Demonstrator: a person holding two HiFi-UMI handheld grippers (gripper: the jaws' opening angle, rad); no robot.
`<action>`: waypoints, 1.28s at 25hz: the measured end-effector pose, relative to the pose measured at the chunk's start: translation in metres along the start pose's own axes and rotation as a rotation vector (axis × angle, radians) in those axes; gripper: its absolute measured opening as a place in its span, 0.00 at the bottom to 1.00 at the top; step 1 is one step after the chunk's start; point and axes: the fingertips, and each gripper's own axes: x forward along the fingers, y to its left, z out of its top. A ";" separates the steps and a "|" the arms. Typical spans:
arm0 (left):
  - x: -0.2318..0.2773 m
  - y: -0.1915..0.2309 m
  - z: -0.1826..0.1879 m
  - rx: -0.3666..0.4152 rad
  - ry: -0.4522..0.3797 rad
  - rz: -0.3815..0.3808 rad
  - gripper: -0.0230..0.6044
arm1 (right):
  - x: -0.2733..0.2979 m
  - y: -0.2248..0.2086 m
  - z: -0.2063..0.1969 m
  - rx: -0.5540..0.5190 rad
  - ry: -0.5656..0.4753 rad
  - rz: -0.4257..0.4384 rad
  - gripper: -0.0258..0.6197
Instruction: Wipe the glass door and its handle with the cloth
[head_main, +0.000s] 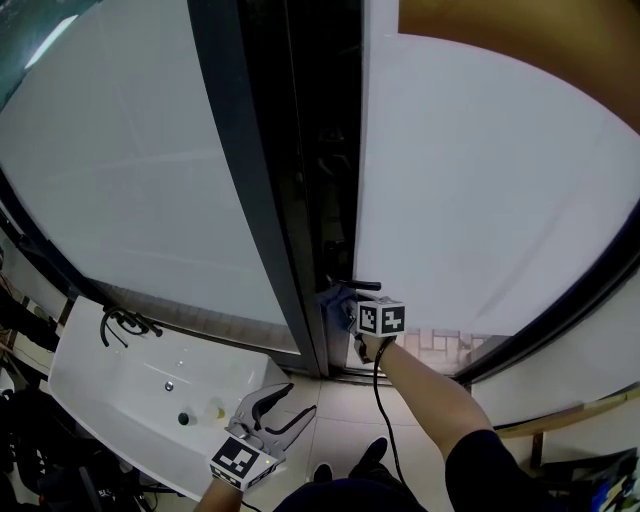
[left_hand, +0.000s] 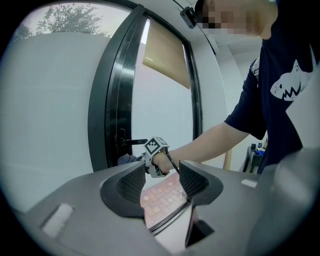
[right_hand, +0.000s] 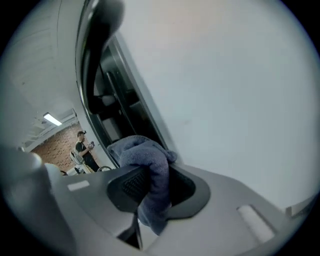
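Note:
The glass door has frosted panes in a dark frame, with a black lever handle on its edge. My right gripper is shut on a blue-grey cloth and holds it against the door just below the handle. In the right gripper view the cloth bulges out between the jaws, beside the pane, with the dark handle above. My left gripper hangs low and open with nothing in it. In its own view the left gripper looks towards the right gripper and the handle.
A white basin with a black tap stands at the lower left, under my left gripper. A black cable trails from the right gripper along the forearm. Tiled floor and shoes are below. A distant person stands by a brick wall.

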 end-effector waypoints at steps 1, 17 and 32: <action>0.000 0.000 0.000 0.005 -0.004 0.000 0.36 | -0.005 -0.003 0.005 0.002 -0.014 0.000 0.18; -0.014 -0.022 0.012 0.060 -0.034 -0.061 0.36 | -0.132 0.000 0.015 -0.048 -0.171 -0.024 0.18; -0.068 -0.075 0.002 0.100 -0.041 -0.230 0.36 | -0.383 0.159 -0.068 -0.135 -0.409 -0.046 0.18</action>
